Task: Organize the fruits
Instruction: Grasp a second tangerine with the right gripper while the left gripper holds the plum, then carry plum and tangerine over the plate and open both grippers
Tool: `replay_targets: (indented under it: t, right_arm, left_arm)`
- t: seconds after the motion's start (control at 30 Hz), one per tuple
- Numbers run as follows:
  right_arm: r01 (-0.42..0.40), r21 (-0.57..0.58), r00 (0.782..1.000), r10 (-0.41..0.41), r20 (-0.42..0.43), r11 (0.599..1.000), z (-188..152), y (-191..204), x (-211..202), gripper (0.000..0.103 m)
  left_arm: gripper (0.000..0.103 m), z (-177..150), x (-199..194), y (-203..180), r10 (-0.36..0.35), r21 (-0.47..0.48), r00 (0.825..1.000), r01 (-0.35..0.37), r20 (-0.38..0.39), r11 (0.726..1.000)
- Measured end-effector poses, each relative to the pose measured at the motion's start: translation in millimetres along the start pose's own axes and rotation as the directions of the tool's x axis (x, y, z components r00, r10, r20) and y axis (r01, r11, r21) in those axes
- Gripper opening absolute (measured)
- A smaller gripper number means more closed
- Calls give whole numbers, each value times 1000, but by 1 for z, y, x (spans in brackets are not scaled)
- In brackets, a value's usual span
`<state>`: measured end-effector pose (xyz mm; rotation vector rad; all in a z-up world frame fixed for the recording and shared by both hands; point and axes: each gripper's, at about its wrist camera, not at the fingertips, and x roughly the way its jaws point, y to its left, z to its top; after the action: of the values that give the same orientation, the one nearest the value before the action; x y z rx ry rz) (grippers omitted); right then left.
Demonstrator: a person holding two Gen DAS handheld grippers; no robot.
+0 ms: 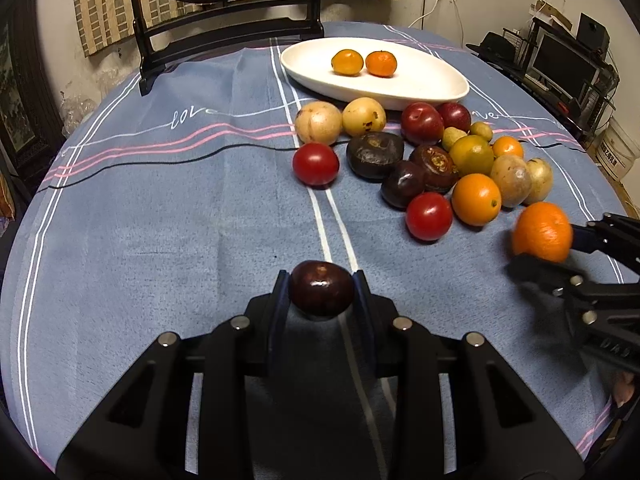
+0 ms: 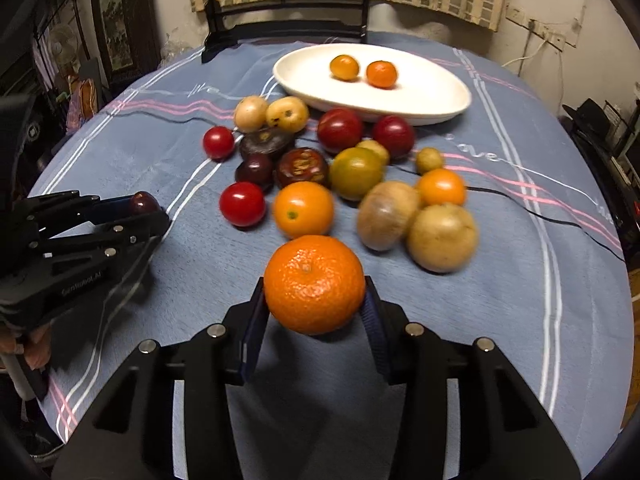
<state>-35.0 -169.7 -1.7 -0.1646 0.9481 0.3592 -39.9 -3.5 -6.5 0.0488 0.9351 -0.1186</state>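
I am gripping a plum [image 1: 321,294] in the left gripper [image 1: 321,280] and an orange [image 2: 315,284] in the right gripper [image 2: 315,294]; next, both are needing carrying to the plate [image 1: 440,92].

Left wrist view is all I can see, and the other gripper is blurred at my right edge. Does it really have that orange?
Observer: Yes. The right gripper has a pad against each side of the orange.
Operator: Which way does the stem end face?
Observer: Up, toward the right camera.
Operator: What is behind my own gripper?
Observer: A hand, holding the left gripper from below.
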Motion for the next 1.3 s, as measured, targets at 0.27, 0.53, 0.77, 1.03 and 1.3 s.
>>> replay_targets:
  t: [0.27, 0.53, 0.77, 1.03, 1.3]
  right_arm:
    - [32, 72, 998, -36, 57, 997, -4, -35, -26, 45]
    - [31, 104, 994, -42, 98, 994, 1, -53, -41, 45]
    - [44, 106, 989, -58, 138, 993, 28, -69, -51, 45]
    - [52, 78, 983, -65, 173, 996, 73, -81, -45, 45]
    - [14, 45, 994, -19, 111, 999, 146, -95, 16, 45]
  left_arm:
    - [32, 9, -12, -10, 7, 25, 1000, -8, 29, 1000]
    - [32, 30, -25, -24, 1, 65, 998, -5, 64, 998]
    - [32, 70, -31, -29, -14, 59, 994, 7, 107, 998]
    - [32, 129, -15, -24, -44, 25, 990, 41, 135, 999]
    - [32, 187, 44, -26, -4, 18, 994, 2, 109, 1000]
